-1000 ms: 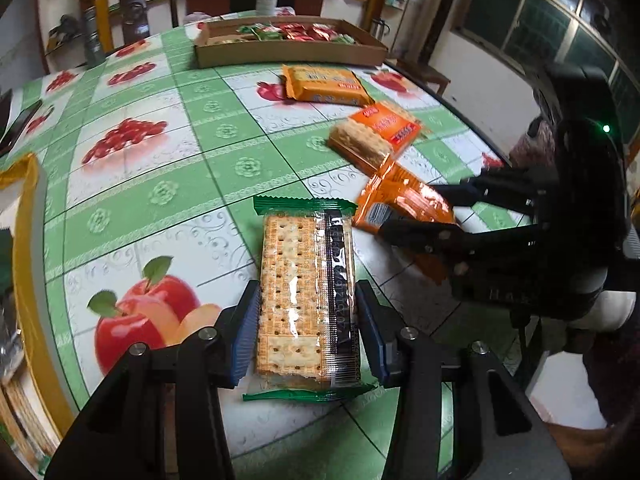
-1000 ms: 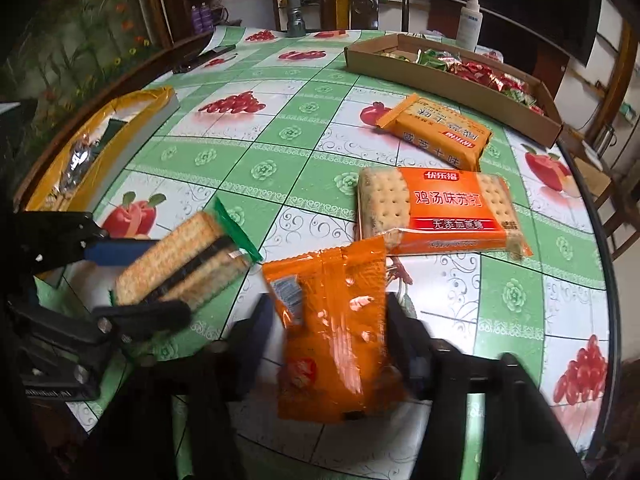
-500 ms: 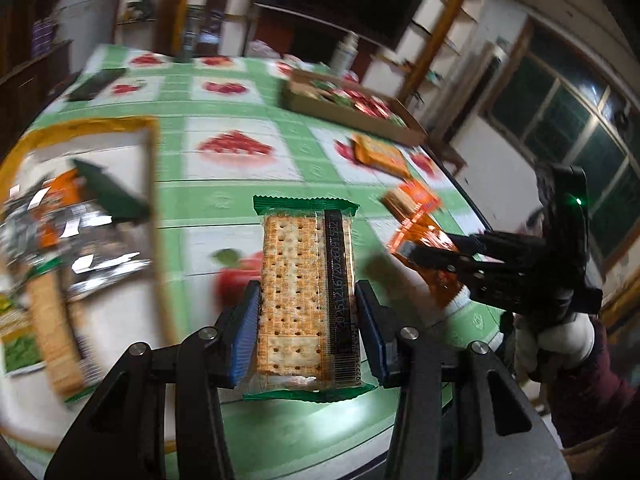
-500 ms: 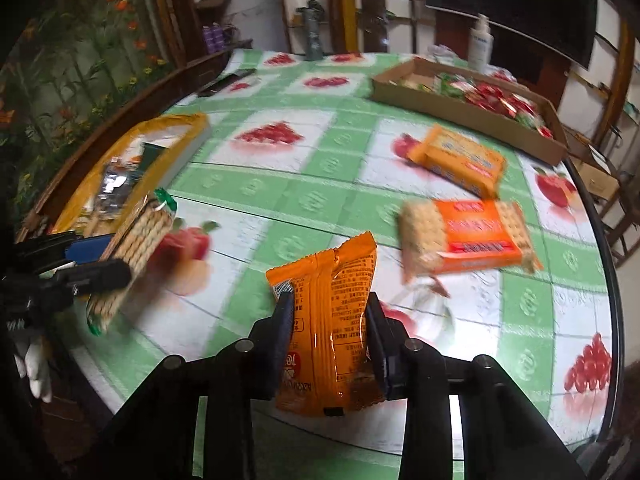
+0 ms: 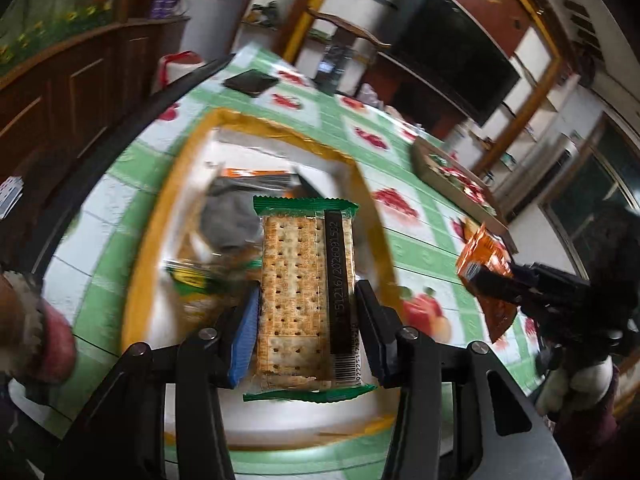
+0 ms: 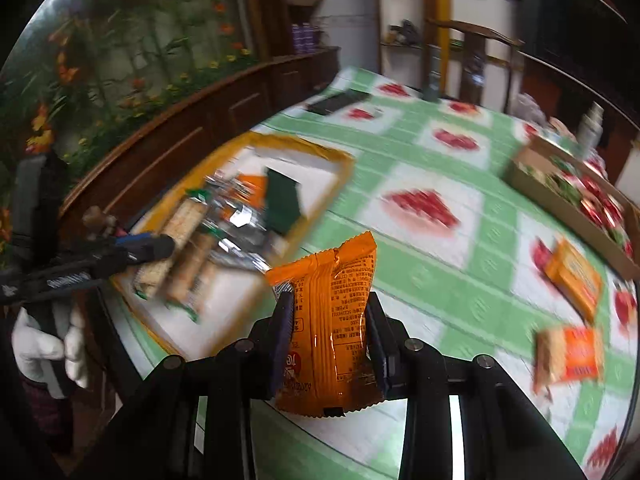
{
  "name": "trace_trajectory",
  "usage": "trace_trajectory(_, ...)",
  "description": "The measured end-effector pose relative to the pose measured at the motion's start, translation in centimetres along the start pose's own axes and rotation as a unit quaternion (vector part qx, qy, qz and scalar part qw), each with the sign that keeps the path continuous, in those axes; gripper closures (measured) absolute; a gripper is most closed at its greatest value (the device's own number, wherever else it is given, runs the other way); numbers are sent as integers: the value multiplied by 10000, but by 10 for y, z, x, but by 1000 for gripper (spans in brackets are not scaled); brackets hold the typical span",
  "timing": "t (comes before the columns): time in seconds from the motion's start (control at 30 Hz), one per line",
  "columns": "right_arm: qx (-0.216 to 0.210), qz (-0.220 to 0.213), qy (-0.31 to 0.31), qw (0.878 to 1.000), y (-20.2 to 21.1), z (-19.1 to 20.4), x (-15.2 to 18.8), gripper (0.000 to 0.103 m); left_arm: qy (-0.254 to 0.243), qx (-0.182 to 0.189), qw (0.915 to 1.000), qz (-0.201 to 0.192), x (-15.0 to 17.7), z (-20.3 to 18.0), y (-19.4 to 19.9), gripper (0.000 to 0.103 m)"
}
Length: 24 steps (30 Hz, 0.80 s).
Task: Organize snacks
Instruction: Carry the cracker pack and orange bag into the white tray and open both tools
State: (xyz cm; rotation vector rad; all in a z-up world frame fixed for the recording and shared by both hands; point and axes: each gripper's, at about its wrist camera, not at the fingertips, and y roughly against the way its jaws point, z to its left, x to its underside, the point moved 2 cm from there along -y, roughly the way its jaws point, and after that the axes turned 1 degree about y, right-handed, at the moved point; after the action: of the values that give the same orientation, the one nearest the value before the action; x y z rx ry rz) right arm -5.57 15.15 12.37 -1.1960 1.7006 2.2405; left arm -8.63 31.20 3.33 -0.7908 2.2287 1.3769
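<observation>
Our left gripper (image 5: 306, 312), clamped on the green-edged clear cracker packet (image 5: 306, 300), hangs directly above the yellow-rimmed tray (image 5: 376, 232), nearer it than our right gripper (image 6: 329, 344) pinching the orange foil pouch (image 6: 330, 320).

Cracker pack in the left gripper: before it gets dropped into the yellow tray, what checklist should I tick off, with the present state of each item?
1. Left gripper shut on the cracker pack: ok, both fingers press its long sides.
2. Pack above the yellow tray: ok, the tray rim frames it in the left wrist view.
3. Free landing spot in the tray: cannot tell, the other packs inside it are blurred.
4. Right gripper shut on the orange bag: ok.
5. Right gripper apart from the left: ok, it hangs off to the side over the table.
6. Height above the tray: cannot tell.
</observation>
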Motion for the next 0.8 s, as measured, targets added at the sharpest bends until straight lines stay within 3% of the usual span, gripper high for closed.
trace_trajectory(0.23,-374,288,-15,9989,-64,35,-48,68,37,-102,9999,74,-3,18,-7,58)
trace_trajectory(0.47,-317,521,-240,9978,-113,34,-68,68,118,-78,9998,105,-5,27,-12,58)
trace_trajectory(0.63,-280,453,-431,9977,-127,25,-79,64,153,91,9998,57,-4,24,-7,49)
trace_trajectory(0.8,-277,213,-542,9979,-114,19,-78,58,175,136,9997,-45,-4,20,1,45)
